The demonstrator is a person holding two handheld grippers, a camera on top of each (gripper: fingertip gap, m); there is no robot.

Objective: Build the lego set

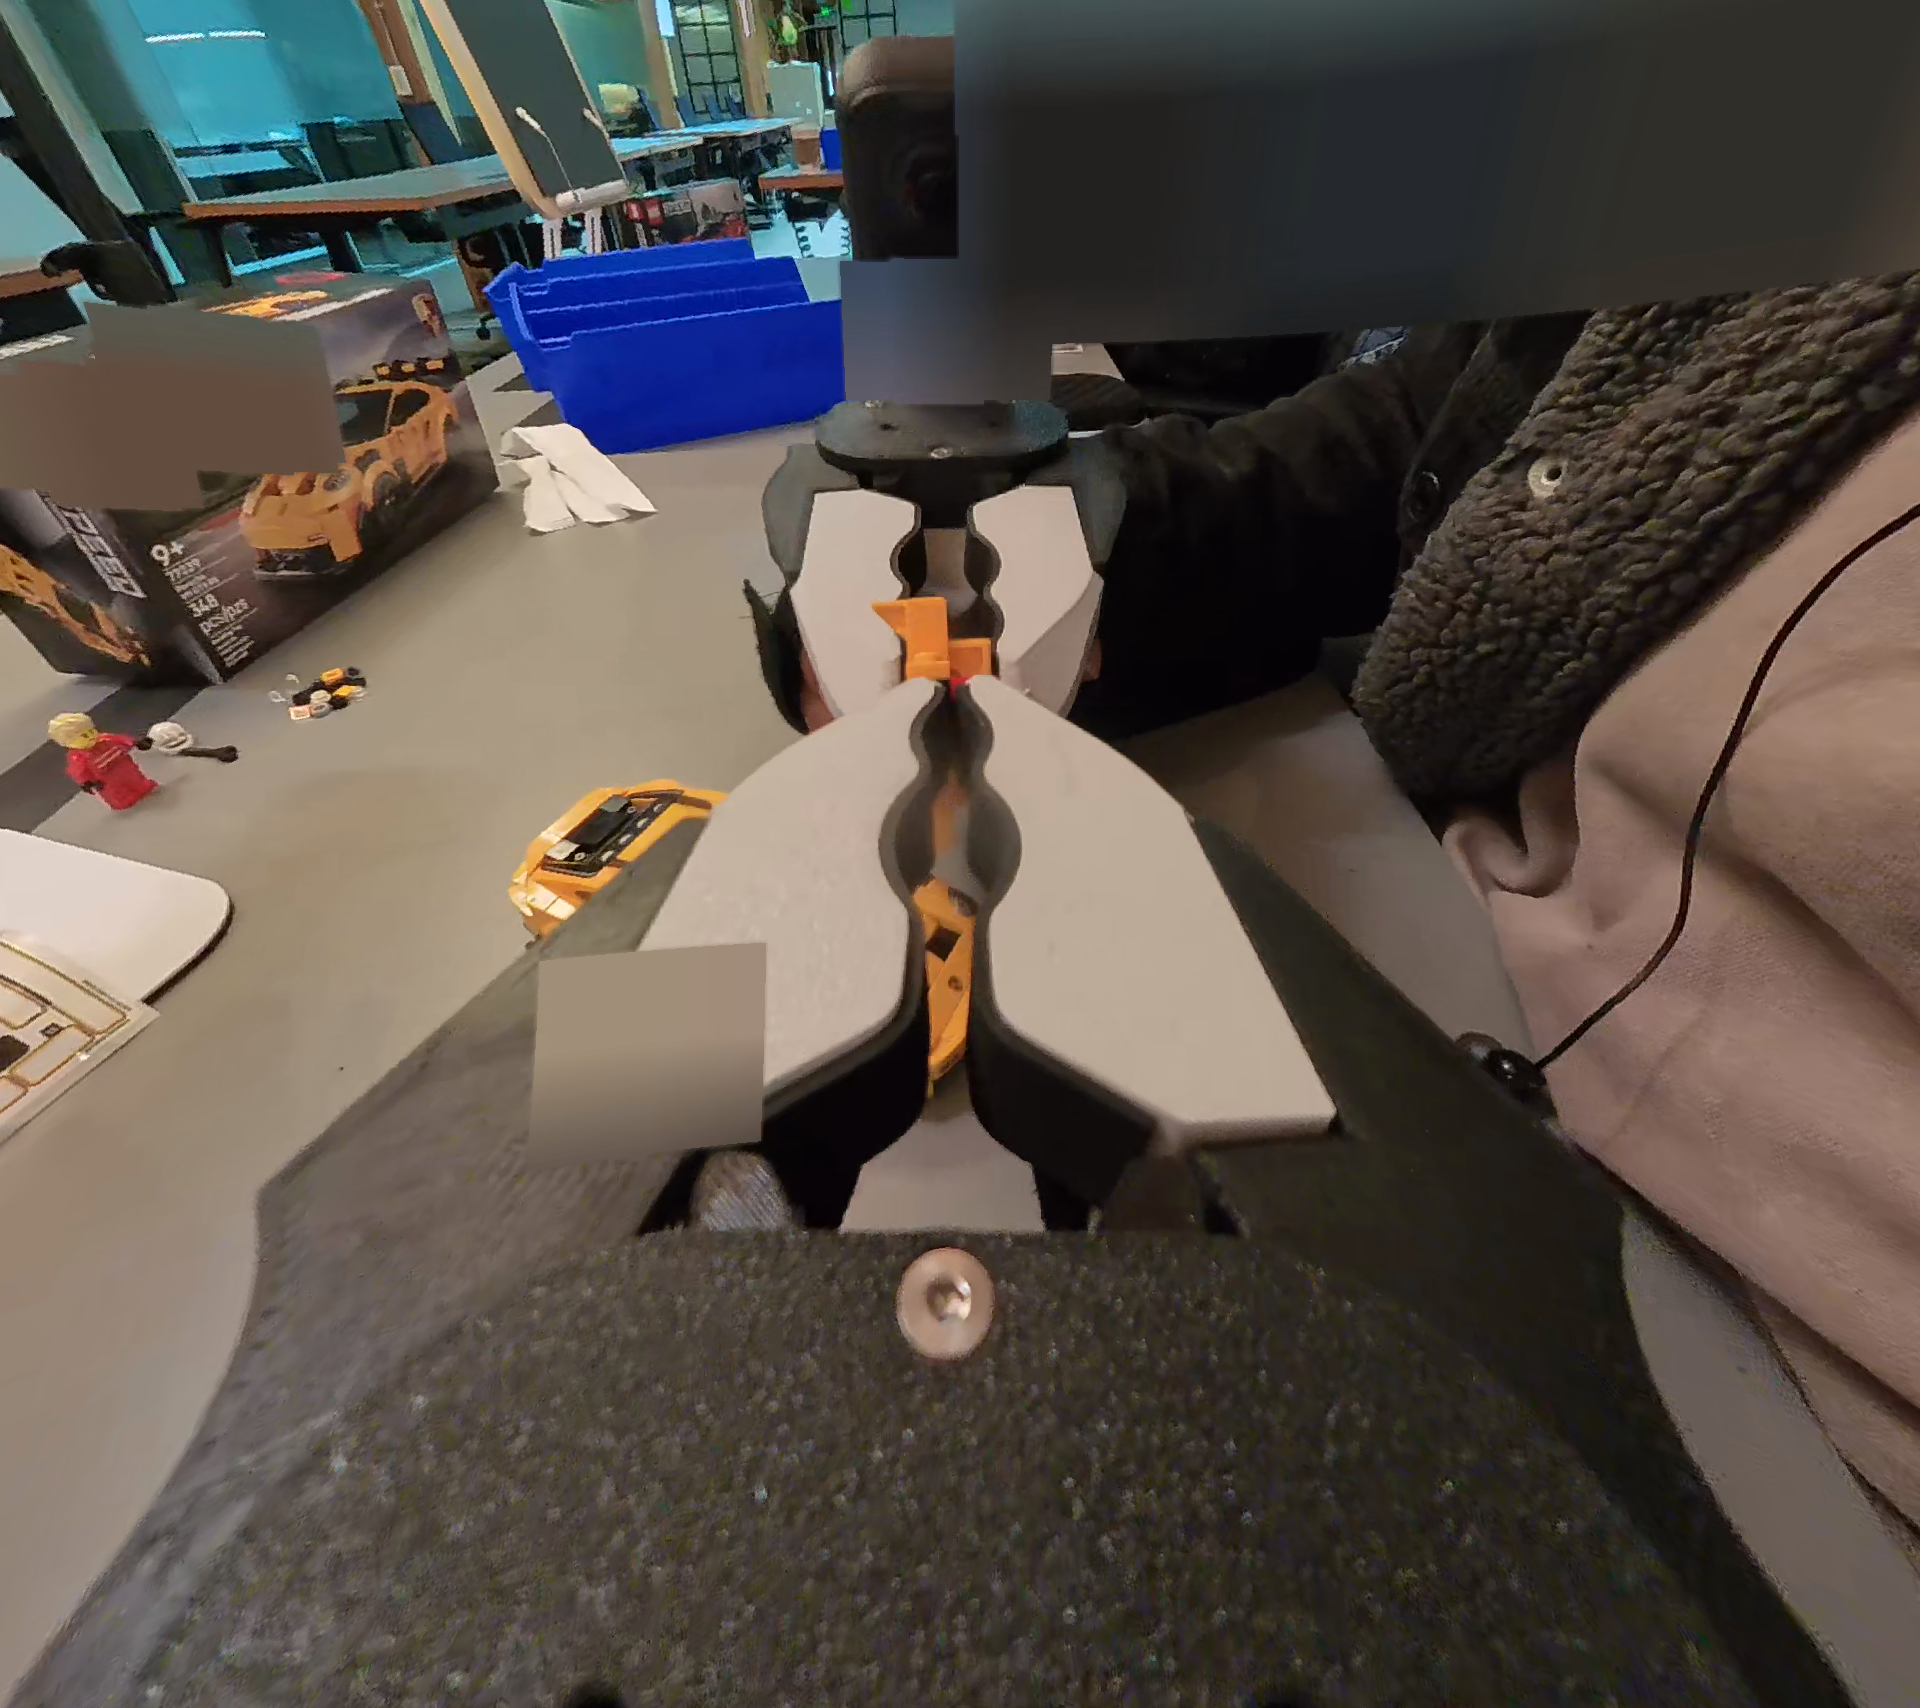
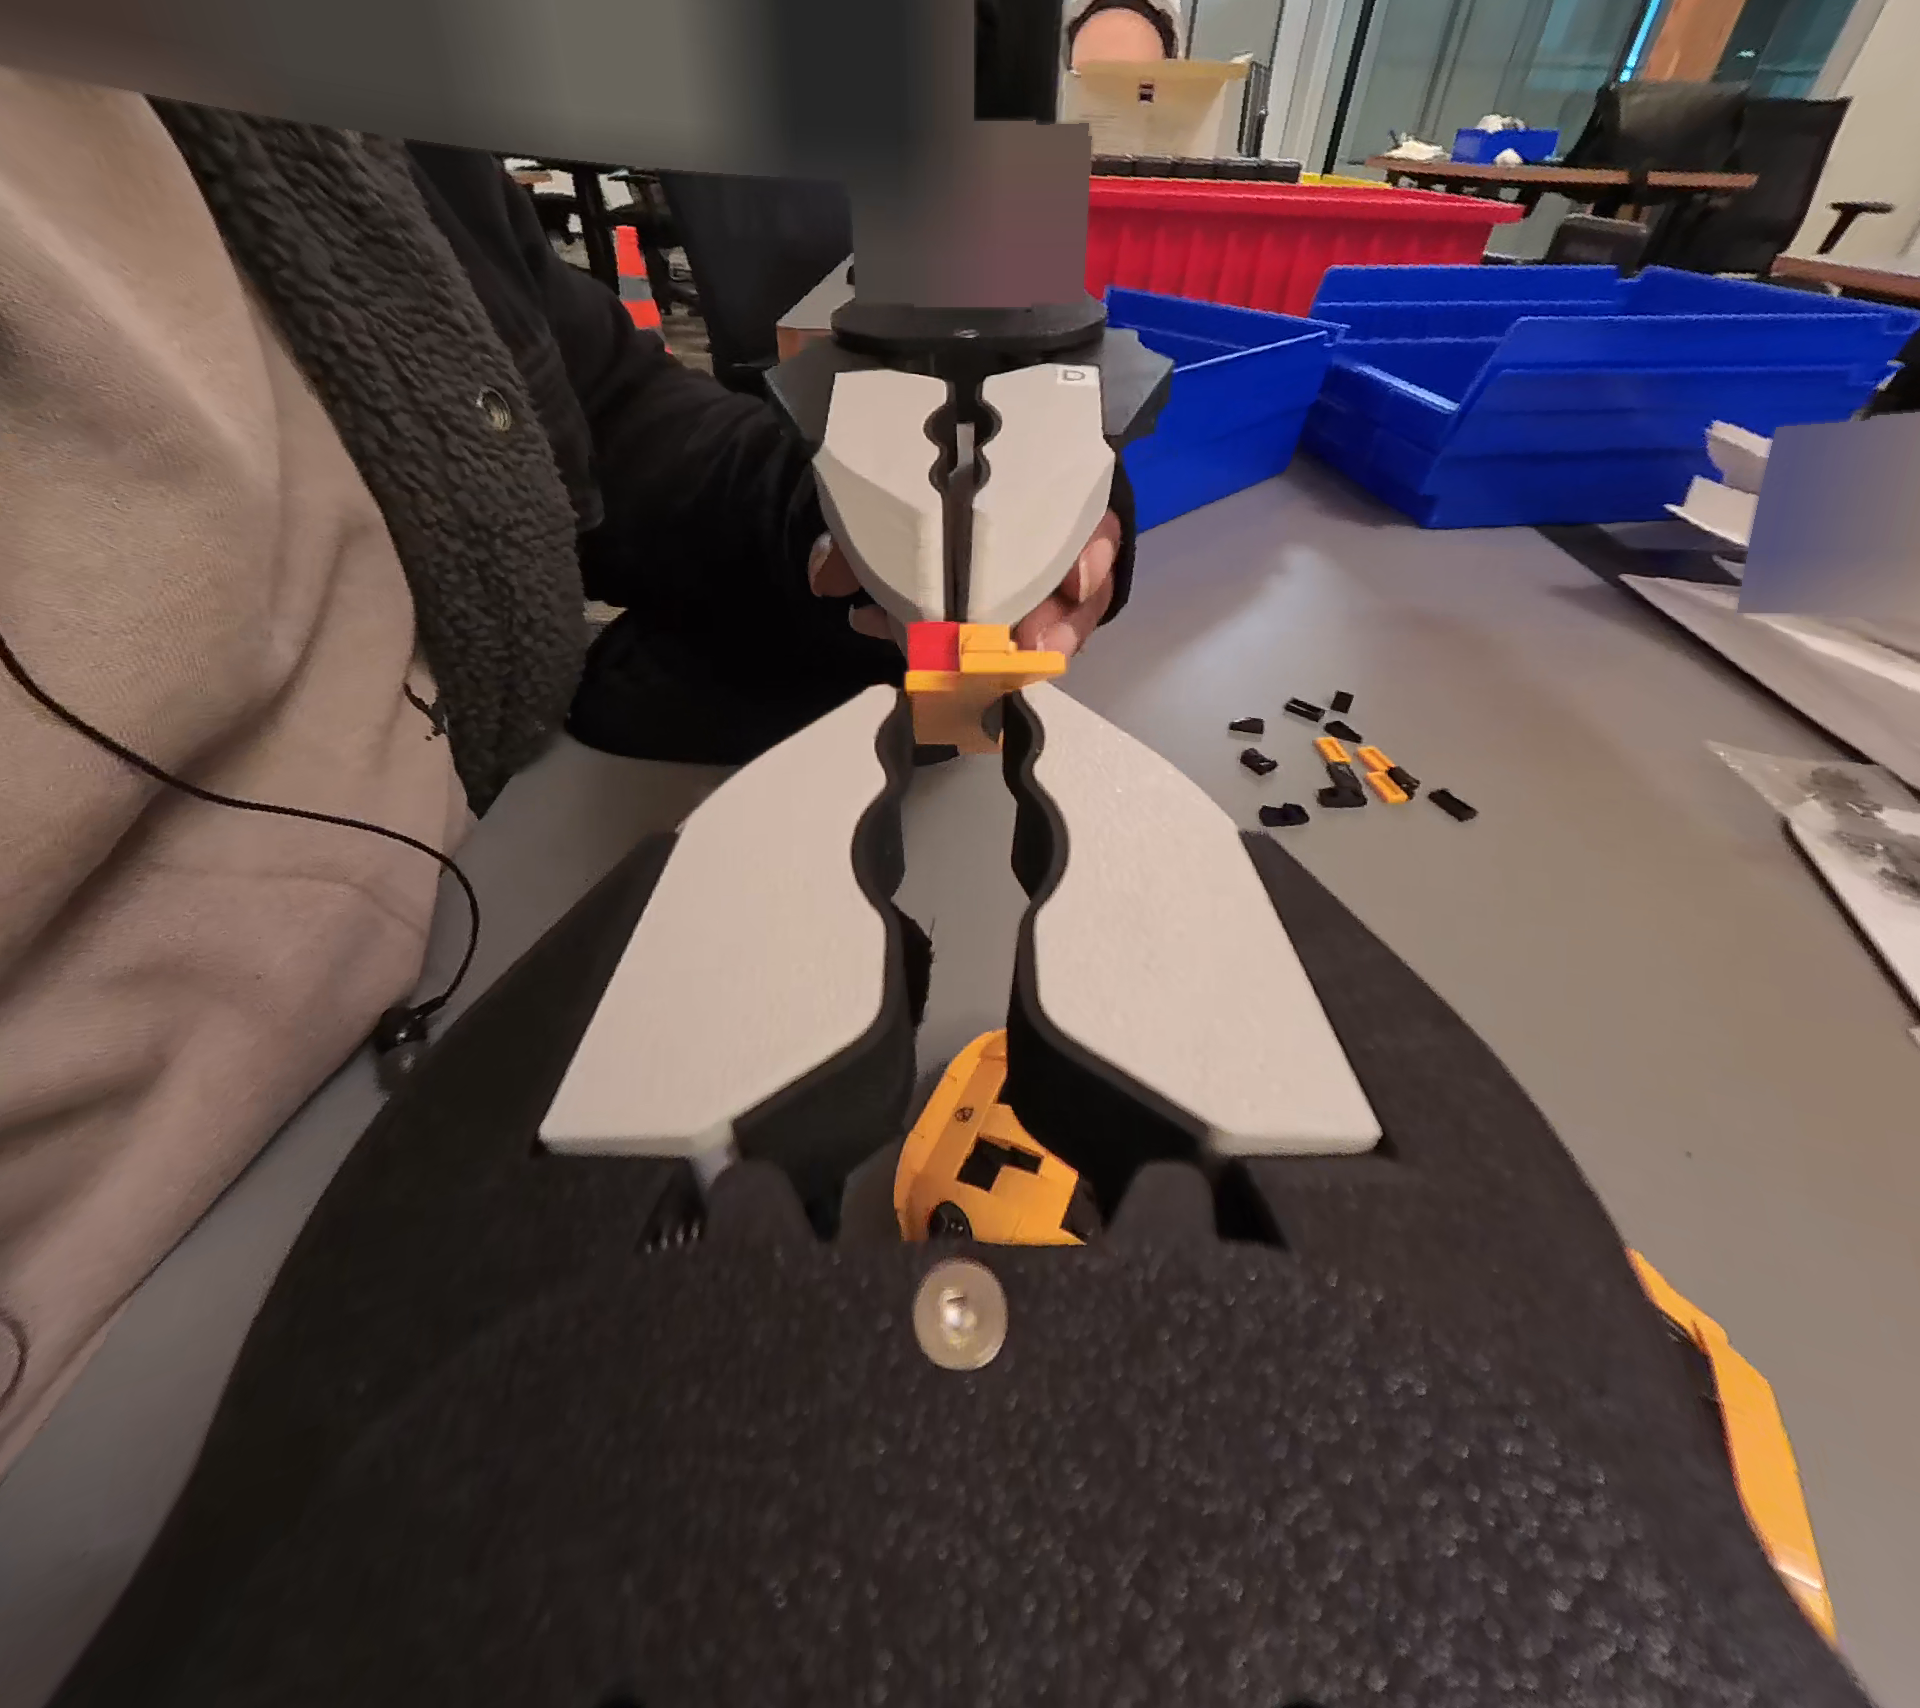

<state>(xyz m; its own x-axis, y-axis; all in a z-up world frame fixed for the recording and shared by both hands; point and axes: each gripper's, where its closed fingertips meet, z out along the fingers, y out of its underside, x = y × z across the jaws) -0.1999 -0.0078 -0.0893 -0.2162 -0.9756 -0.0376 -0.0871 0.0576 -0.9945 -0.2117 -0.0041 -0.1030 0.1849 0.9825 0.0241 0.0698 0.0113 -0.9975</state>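
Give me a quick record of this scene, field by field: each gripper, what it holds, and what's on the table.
left gripper: shut on red brick
right gripper: shut on orange sub-assembly
red brick: at the sub-assembly's end, held in the air
orange car: on grey table, beneath the grippers
loose pieces: black and orange, scattered
minifigure: near the set box
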